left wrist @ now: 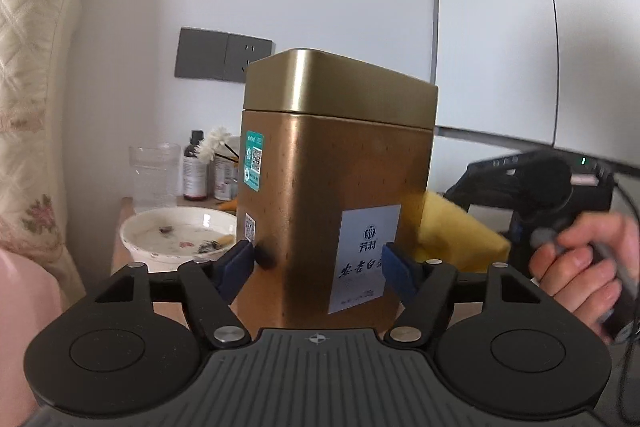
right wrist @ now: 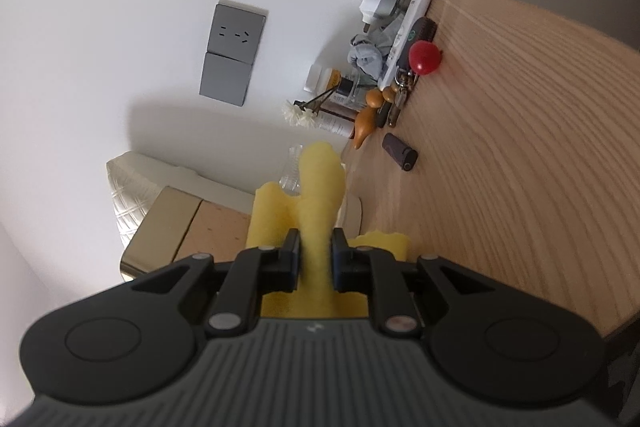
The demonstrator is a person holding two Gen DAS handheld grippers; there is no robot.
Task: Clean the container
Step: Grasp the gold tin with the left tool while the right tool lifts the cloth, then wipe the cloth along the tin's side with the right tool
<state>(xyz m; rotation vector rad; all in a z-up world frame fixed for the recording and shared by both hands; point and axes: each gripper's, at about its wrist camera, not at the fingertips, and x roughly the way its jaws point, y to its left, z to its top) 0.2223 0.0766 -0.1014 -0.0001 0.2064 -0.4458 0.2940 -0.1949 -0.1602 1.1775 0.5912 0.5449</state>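
A bronze tea tin with a gold lid and a white label stands upright. My left gripper is shut on the tin, its blue pads pressed on two sides near the base. My right gripper is shut on a yellow sponge, which also shows in the left wrist view against the tin's right side. In the right wrist view the tin lies to the left, touching the sponge. A hand holds the right gripper.
A white bowl with scraps sits left of the tin, with a glass cup and bottles behind. Small clutter, a red ball and a dark lighter lie on the wooden table by the wall.
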